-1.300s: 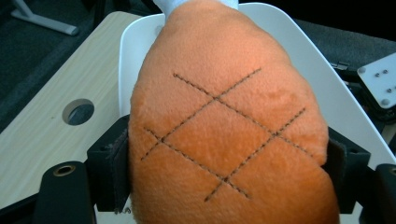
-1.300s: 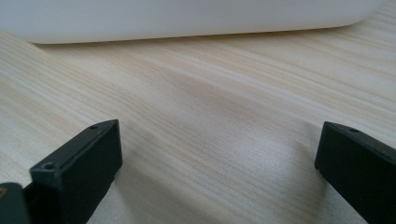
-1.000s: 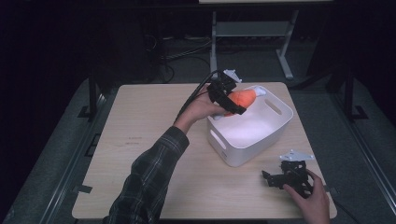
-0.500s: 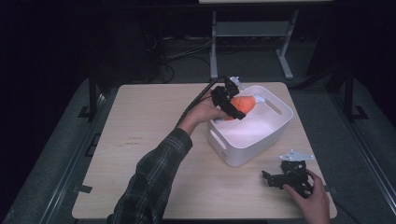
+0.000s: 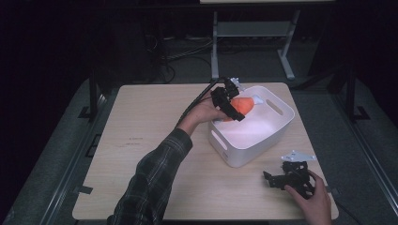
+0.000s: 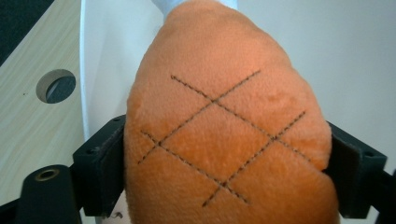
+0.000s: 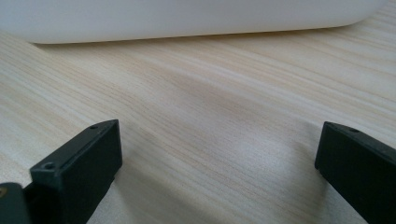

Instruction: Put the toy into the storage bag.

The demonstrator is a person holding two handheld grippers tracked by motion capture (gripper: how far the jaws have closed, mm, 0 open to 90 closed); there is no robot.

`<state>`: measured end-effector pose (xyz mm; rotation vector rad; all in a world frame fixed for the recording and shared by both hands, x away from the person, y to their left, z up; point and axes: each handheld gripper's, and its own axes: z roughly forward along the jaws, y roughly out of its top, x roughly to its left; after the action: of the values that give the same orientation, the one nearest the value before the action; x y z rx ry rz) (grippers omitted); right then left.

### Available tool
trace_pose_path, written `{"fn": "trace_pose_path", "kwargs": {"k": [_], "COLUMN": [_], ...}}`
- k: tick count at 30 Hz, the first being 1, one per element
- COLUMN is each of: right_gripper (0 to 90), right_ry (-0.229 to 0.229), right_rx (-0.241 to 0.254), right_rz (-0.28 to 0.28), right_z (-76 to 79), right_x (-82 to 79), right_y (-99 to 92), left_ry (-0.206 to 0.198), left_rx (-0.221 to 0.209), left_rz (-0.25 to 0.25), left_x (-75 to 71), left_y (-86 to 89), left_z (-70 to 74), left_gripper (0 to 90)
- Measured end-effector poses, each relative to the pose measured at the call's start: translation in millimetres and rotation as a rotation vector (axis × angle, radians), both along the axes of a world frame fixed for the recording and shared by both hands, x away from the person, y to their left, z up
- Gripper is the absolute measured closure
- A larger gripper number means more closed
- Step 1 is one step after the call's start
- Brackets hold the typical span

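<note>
Left gripper (image 5: 233, 104): black, boxy jaws with screw holes, black cable trailing toward 8 o'clock. Sleeve (image 5: 152, 180): dark plaid. Right gripper (image 5: 281, 179): black, grey three-cornered plate at its 12 o'clock.

So the left gripper (image 5: 233, 104) has been opening its jaws over the last moment, with the orange plush toy (image 6: 224, 135) sitting between them. It's also drifted a touch further over the white bin (image 5: 277, 129), so the toy now hangs in front of it above the bin's inside rather than at the near rim.
</note>
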<state>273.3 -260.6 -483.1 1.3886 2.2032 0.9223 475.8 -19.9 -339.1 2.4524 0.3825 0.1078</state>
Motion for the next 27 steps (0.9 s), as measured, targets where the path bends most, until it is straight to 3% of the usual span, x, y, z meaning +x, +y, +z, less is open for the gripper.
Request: {"fn": "trace_pose_path", "kwargs": {"k": [14, 27], "right_gripper": [0.2, 0.1], "right_ry": [0.000, 0.001], "right_rx": [0.000, 0.001], "right_rz": [0.000, 0.000], "right_z": [0.0, 0.1], "right_x": [0.0, -0.1], "right_y": [0.0, 0.0], "left_ry": [-0.022, -0.042], "left_rx": [-0.043, -0.101], "left_rz": [-0.010, -0.018], "left_x": [-5.1, -21.2], "left_y": [5.9, 35.3], "left_z": [10.9, 34.7], "left_gripper": [13.0, 13.9]}}
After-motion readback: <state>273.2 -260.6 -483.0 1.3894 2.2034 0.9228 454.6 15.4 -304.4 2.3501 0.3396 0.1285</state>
